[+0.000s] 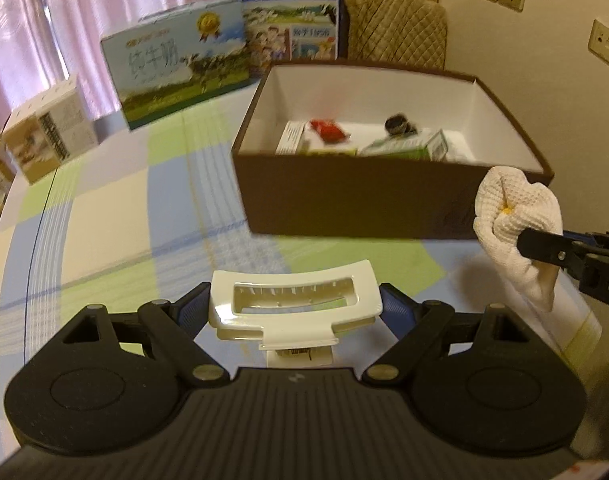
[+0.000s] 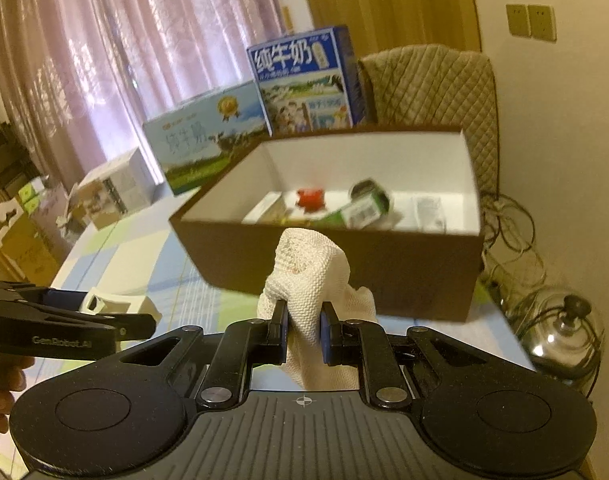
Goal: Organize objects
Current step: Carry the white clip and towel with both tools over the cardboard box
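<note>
My left gripper (image 1: 295,305) is shut on a white hair claw clip (image 1: 294,312), held above the checked tablecloth; the clip (image 2: 122,305) also shows at the left of the right wrist view. My right gripper (image 2: 303,330) is shut on a bunched white woven cloth (image 2: 308,276), which appears at the right edge of the left wrist view as the cloth (image 1: 512,224). Ahead of both stands an open brown box (image 1: 344,200) with a white inside, the box (image 2: 384,272) holding a red item (image 1: 329,129), a green-and-white carton (image 1: 408,148) and a dark round object (image 1: 398,124).
Two milk cartons (image 1: 176,68) (image 1: 288,8) and a small cardboard box (image 1: 48,136) stand at the table's far side. A quilted chair back (image 1: 396,28) is behind the brown box. A glass lid (image 2: 564,328) and cables (image 2: 512,216) lie beyond the table's right edge.
</note>
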The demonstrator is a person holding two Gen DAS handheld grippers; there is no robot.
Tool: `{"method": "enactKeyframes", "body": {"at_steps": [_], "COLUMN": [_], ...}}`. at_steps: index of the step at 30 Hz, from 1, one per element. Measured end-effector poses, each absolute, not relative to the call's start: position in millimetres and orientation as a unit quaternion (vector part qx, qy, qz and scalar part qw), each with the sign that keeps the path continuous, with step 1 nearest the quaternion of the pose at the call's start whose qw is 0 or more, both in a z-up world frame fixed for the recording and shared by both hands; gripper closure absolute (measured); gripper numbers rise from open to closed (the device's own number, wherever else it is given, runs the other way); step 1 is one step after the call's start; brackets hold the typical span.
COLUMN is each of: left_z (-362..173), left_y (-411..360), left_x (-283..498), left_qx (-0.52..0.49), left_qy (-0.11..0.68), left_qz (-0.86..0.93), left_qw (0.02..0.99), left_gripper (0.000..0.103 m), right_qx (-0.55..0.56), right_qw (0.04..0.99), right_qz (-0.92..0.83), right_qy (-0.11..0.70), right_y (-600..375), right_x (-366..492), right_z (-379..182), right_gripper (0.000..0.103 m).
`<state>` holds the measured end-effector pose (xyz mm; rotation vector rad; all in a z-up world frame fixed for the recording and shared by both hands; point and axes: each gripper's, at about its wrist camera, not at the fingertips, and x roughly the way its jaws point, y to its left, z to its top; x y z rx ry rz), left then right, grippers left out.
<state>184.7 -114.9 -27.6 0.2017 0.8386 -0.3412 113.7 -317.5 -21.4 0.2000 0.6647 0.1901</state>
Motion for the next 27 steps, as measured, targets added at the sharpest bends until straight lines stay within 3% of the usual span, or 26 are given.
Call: {"method": "enactKeyframes", "body": {"at_steps": [13,27], "left_z": [-0.7,-32.5], "left_y": [-176.7,-210.4], "left_x": [265.7,322.5], "left_qx": [0.11,0.131], "left_qy": [0.355,0.385], "left_qz": [-0.178,-0.175], "left_qw": [0.911,0.897], "left_gripper": [0.017,0.017], "right_qx": [0.079,0.033], "right_qw": [0.958,0.94], "right_qz": [0.055,0.012], "right_qy": [0.272,0.34], "right_y": [-354.6,-370.6], "right_x": [177.2,242.7], "right_z": [10.1,-23.1], "right_gripper": [0.091,0.092]}}
